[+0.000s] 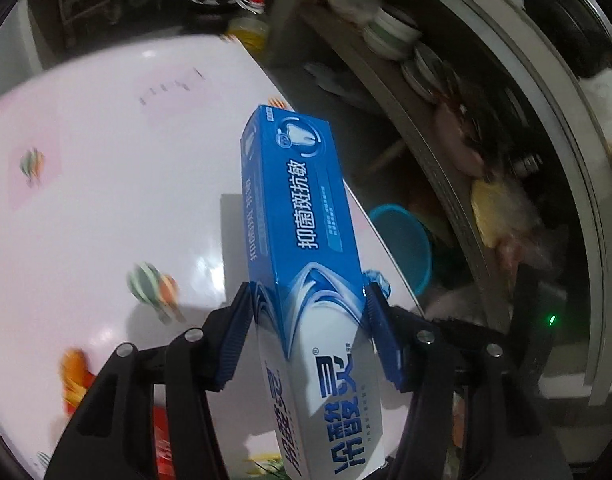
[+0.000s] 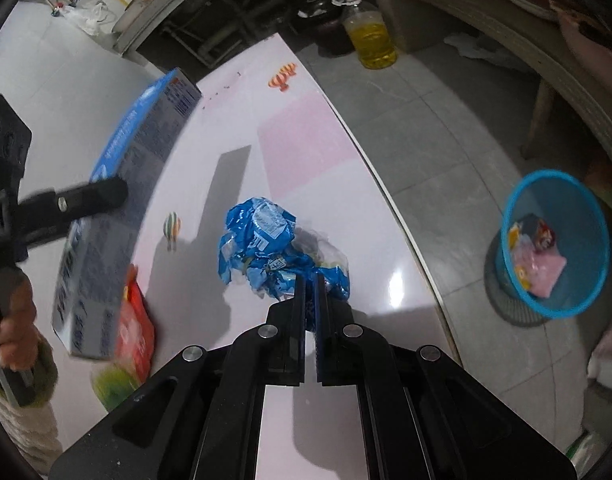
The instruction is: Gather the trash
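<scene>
Bench (image 2: 346, 208) surface is gleaming white and pink under you, printed with little striped balloons, and it is ending at a curved edge above a grey tiled floor (image 2: 438, 132). You are looking past it at a shelf of stacked dishes (image 1: 390, 32), a jug of yellow oil (image 2: 371, 36) on the floor and a blue mesh bin (image 2: 554, 240) standing well apart from the bench with a few wrappers lying inside.

Your left gripper (image 1: 308, 300) is holding a long blue and white toothpaste box (image 1: 302, 216) above the bench, its jaws clamped on the box's sides near the white end, the blue end pointing away. Your right gripper (image 2: 311, 280) is pinching a crumpled blue foil wrapper (image 2: 262, 248), jaws nearly together on its edge, the wad hanging just ahead of the fingers over the bench.

A red packet (image 2: 136, 332) is lying partly hidden behind the box, and the box's near end is running out of the left view. Blur is smearing the shelf contents, so you are not making them out clearly.
</scene>
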The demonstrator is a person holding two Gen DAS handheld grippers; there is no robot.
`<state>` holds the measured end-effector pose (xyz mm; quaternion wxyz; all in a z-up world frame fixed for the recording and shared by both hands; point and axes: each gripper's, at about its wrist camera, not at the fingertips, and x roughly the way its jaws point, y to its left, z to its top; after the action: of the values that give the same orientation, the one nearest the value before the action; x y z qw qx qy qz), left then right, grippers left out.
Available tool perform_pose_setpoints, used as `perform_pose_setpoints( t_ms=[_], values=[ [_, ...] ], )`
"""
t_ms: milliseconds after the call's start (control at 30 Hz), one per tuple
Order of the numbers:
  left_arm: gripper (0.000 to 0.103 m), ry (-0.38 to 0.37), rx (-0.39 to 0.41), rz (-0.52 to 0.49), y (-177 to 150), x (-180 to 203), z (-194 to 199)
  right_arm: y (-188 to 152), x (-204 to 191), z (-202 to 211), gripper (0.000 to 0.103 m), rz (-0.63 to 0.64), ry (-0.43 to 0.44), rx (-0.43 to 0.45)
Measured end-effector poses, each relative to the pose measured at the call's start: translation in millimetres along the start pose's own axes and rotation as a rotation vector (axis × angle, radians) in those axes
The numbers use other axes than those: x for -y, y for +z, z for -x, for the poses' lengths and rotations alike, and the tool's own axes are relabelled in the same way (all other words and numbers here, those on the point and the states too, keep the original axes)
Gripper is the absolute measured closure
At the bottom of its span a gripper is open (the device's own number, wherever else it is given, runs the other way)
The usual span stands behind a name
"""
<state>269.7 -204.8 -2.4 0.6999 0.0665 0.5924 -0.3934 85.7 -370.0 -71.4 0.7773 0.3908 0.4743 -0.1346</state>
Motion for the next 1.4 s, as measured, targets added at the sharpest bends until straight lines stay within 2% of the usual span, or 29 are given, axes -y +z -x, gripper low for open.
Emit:
perform_pose_setpoints(
  t_ms=[100,267,333,400,433,500,567,700,867,1000,1067,1133,1200,1400],
  values=[
    [0.048,0.026,-0.037,0.013,-22.2,-0.3,-18.7,-14.0,6.3,13.6,0.1,-0.009,-0.01,0.007],
    [0.047,0.06,-0.095,0.015,-36.6,1.1,-44.6,-33.2,4.3,20.7,0.096,0.001,-0.031,0.029],
    [0.047,0.081,-0.101,0.011,-43.4,-0.7,-50.0,-36.1,5.1,20.2,0.088,0.01,-0.038,0.04],
    [0.047,0.102,-0.104,0.004,-45.5,0.0,-55.0,-38.6,6.9,22.8,0.067,0.028,-0.049,0.046],
    [0.047,0.11,-0.105,0.003,-46.2,-0.6,-57.5,-38.6,6.1,24.8,0.064,0.04,-0.051,0.053],
    [0.047,0.121,-0.11,0.003,-46.5,-1.5,-60.8,-37.2,3.6,30.4,0.049,0.072,-0.047,0.073],
    [0.046,0.126,-0.105,-0.008,-47.3,-2.0,-62.6,-30.1,-2.6,33.3,0.041,0.113,-0.052,0.101],
    [0.045,0.132,-0.104,-0.028,-46.9,-3.0,-61.6,-22.0,-16.8,31.1,0.033,0.198,-0.062,0.125],
    [0.044,0.077,-0.12,-0.015,-51.3,-11.4,-58.3,-11.8,-29.9,10.2,0.032,0.315,-0.065,0.125],
    [0.044,0.054,-0.127,-0.006,-52.5,-16.2,-55.0,-8.7,-31.0,-12.5,0.034,0.356,-0.088,0.073],
    [0.044,0.052,-0.127,-0.01,-53.2,-14.2,-54.7,-8.0,-25.2,-21.3,0.042,0.344,-0.094,0.045],
    [0.044,0.047,-0.126,-0.014,-54.1,-12.8,-54.4,-7.8,-25.0,-20.8,0.047,0.346,-0.101,0.053],
    [0.044,0.028,-0.134,-0.006,-55.3,-13.0,-55.2,-8.2,-23.7,-19.5,0.059,0.338,-0.107,0.052],
    [0.044,0.051,-0.119,-0.023,-56.1,-8.6,-56.5,-8.5,-19.1,-16.1,0.073,0.273,-0.144,0.054]
  ],
)
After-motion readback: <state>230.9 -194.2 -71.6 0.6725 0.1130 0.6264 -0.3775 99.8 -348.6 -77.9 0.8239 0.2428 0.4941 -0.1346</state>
